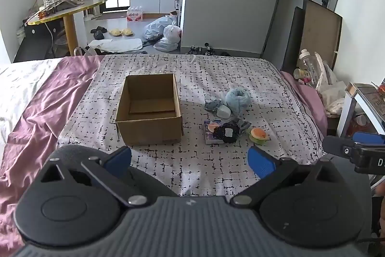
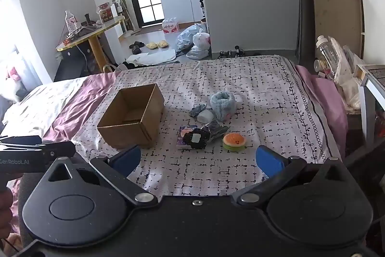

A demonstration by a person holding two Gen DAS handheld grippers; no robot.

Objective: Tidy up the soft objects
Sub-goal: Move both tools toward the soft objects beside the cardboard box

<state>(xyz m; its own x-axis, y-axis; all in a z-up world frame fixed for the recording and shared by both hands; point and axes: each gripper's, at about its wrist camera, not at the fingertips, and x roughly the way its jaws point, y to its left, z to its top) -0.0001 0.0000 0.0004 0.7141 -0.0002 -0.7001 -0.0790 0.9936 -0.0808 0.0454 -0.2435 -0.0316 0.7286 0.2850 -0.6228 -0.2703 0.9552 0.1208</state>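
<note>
An open, empty cardboard box (image 1: 149, 110) (image 2: 133, 119) stands on the patterned bedspread (image 1: 216, 78). Right of it lies a small pile: a fluffy blue pouch (image 1: 238, 98) (image 2: 222, 105), a grey-blue cloth (image 1: 213, 104) (image 2: 198, 110), a white soft block (image 1: 223, 111) (image 2: 205, 116), a black flower-shaped piece (image 1: 227, 133) (image 2: 196, 139) on a purple packet (image 1: 210, 136) (image 2: 184, 140), and an orange burger squishy (image 1: 258, 134) (image 2: 234, 141). My left gripper (image 1: 190, 158) is open and empty, short of the box. My right gripper (image 2: 198, 158) is open and empty, short of the pile.
A pink sheet (image 1: 48, 98) and white bedding (image 1: 19, 83) lie left of the box. A bedside stand with bags and a bottle (image 2: 336, 69) sits at the right. The floor beyond the bed holds slippers and plastic bags (image 1: 163, 33). The other gripper shows at the right edge (image 1: 353, 151).
</note>
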